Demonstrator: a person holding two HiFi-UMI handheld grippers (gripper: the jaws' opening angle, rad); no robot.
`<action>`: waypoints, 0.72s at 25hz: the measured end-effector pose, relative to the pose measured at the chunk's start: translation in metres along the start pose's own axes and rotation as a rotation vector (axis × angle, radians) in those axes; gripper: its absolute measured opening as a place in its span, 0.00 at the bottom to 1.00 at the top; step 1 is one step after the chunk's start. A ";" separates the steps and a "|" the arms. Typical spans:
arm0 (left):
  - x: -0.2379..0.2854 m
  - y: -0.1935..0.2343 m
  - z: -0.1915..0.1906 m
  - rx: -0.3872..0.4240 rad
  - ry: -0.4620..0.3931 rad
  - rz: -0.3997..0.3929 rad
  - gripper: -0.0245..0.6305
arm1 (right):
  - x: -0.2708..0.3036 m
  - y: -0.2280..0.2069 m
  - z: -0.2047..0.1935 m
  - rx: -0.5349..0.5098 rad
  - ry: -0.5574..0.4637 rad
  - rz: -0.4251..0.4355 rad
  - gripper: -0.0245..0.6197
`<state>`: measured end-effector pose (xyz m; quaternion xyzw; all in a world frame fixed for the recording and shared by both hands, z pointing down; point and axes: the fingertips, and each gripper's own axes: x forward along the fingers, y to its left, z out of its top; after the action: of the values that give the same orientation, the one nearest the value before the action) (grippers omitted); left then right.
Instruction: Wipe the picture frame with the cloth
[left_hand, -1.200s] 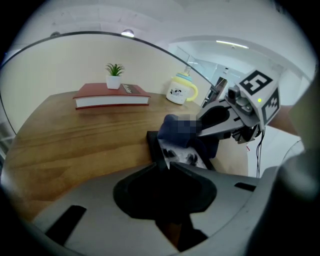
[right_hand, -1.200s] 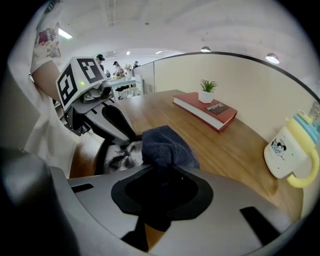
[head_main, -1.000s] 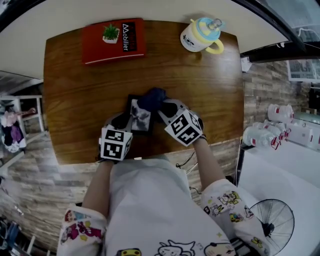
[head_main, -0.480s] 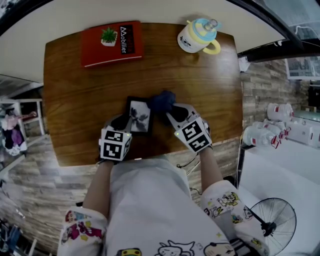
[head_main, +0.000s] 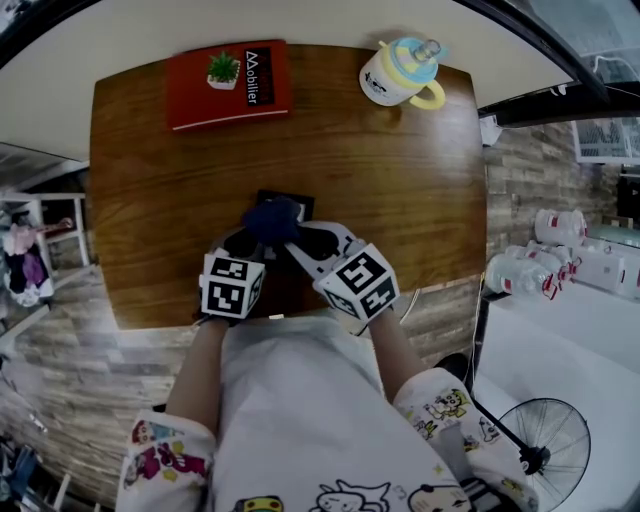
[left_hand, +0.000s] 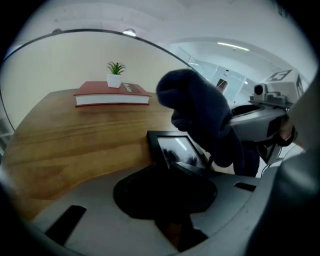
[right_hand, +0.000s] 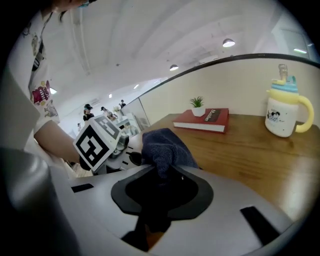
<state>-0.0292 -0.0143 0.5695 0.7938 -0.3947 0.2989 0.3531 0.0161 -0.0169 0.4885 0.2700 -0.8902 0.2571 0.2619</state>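
Left gripper (left_hand: 172, 170): jaws clamped on the near edge of the picture frame (left_hand: 176, 149), holding it in place.
Right gripper (right_hand: 161, 172): jaws pinched on the cloth (right_hand: 165, 146). A dark blue wad bulges out past the tips.
Cloth position: bunched over the frame. In the left gripper view it hangs at the glass's right side, and I cannot tell whether it touches.
Frame position: black, with a dark photo under glass, on the wooden table (head_main: 400, 170) near its front edge and about centre. In the head view the cloth hides most of it, and only the far edge shows.
Step in hand (judgement): a wiping pass across the glass, with the wad over the upper part.
Doing it well (judgement):
- lower the wad until fabric, not jaw tips, meets the glass
- use light, even pressure
- sweep in overlapping strokes, including the black border
- hold the left grip steady so the frame does not skate
Risk (judgement): hard jaw tips could scrape the glass if the wad slips back, and the two grippers are close together and could knock.
Surroundings: red book (head_main: 200, 100) with a small plant (head_main: 221, 67) at the far left and a lidded mug (head_main: 402, 70) at the far right, both well apart from the work.
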 end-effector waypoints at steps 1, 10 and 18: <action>0.000 0.000 0.000 -0.001 0.000 0.000 0.16 | 0.007 0.002 -0.002 0.019 0.005 0.007 0.14; 0.001 0.001 -0.001 -0.011 -0.003 -0.001 0.16 | 0.053 -0.009 -0.036 0.006 0.172 -0.033 0.13; 0.000 0.000 -0.001 -0.006 -0.002 -0.001 0.16 | 0.053 -0.010 -0.044 -0.049 0.281 -0.081 0.13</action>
<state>-0.0292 -0.0135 0.5704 0.7931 -0.3956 0.2968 0.3554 -0.0013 -0.0162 0.5566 0.2607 -0.8392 0.2597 0.4005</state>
